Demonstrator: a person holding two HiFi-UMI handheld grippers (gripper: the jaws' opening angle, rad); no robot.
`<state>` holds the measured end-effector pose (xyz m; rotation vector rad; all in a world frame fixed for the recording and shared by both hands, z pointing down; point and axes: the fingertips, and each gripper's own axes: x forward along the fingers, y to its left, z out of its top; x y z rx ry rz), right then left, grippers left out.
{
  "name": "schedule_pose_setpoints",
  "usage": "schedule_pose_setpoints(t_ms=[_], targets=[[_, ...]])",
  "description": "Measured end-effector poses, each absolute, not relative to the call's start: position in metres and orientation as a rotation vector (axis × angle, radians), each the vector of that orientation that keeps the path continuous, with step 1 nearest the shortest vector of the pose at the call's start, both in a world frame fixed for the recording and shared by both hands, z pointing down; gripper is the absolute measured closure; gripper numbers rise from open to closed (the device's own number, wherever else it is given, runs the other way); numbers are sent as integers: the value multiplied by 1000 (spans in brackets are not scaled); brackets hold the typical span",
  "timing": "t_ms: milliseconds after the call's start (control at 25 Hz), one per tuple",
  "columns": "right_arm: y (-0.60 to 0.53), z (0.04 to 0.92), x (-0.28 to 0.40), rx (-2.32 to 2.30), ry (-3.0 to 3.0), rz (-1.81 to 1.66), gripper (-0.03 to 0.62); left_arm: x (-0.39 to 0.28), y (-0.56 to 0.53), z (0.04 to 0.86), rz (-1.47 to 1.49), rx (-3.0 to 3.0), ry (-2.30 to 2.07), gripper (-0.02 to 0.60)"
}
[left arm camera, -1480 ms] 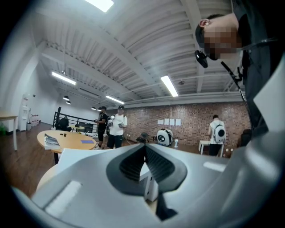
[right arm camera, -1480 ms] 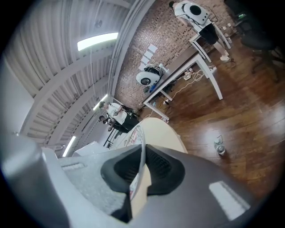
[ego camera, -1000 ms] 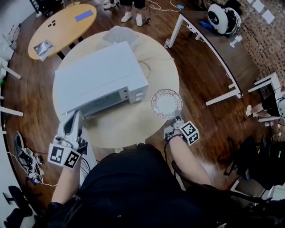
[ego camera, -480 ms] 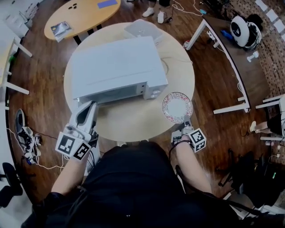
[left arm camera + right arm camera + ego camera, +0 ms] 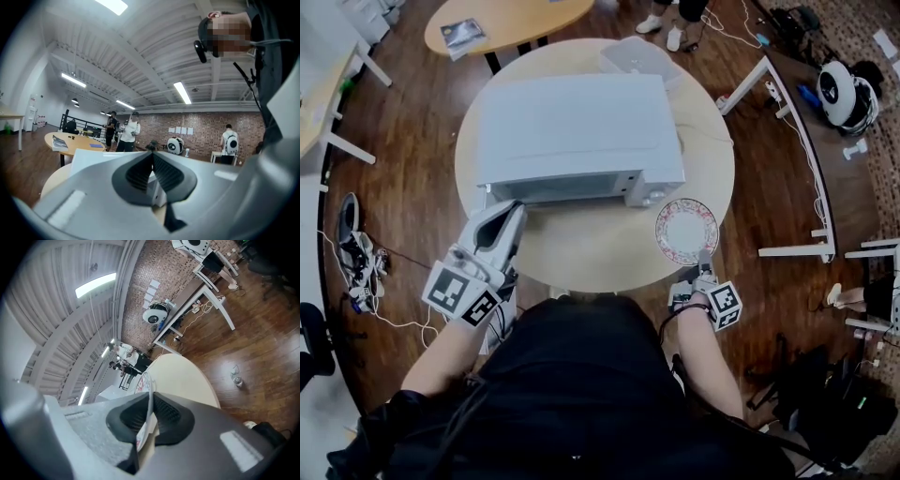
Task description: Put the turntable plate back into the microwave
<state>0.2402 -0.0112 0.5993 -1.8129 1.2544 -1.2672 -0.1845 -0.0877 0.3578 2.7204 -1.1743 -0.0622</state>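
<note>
The white microwave (image 5: 577, 127) stands on the round table (image 5: 591, 258) with its front toward me; its door looks closed. The turntable plate (image 5: 685, 230), glass with a red patterned rim, is right of the microwave's front corner, over the table's edge. My right gripper (image 5: 704, 257) is shut on the plate's near rim; in the right gripper view the plate's edge (image 5: 146, 389) runs up from between the pads. My left gripper (image 5: 512, 210) is shut and holds nothing. It points at the microwave's front left corner, and in the left gripper view the microwave (image 5: 91, 158) shows just behind the closed pads.
A flat white box (image 5: 639, 54) lies behind the microwave. An oval wooden table (image 5: 511, 19) with a book stands at the back left and a white-legged desk (image 5: 792, 122) at the right. Shoes and cables (image 5: 352, 253) lie on the floor at left. People stand beyond the table.
The head view has shifted, so the microwave and table now sit higher and further right. Both grippers keep roughly the same places relative to the table; the plate stays gripped.
</note>
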Motion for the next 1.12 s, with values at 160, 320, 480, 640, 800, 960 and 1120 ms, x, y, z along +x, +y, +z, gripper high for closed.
schedule_pose_setpoints(t_ms=[160, 320, 480, 640, 800, 960, 1120], targets=[[-10, 598, 236, -1808, 1275, -1280, 576, -187, -87, 357, -76, 2717, -1188, 578], [-10, 595, 232, -1795, 1292, -1288, 576, -187, -86, 359, -84, 2713, -1190, 578], [-13, 594, 222, -1774, 1301, -1307, 576, -191, -86, 358, -96, 2704, -1201, 578], [-15, 595, 214, -1764, 1319, -1321, 576, -194, -85, 359, -100, 2700, -1209, 578], [-16, 595, 208, -1752, 1331, -1339, 576, -198, -83, 360, -101, 2693, -1221, 578], [-17, 594, 202, -1740, 1347, -1348, 576, -199, -82, 361, -105, 2687, -1227, 578], [-19, 594, 194, -1729, 1368, -1364, 576, -202, -81, 361, -110, 2685, -1232, 578]])
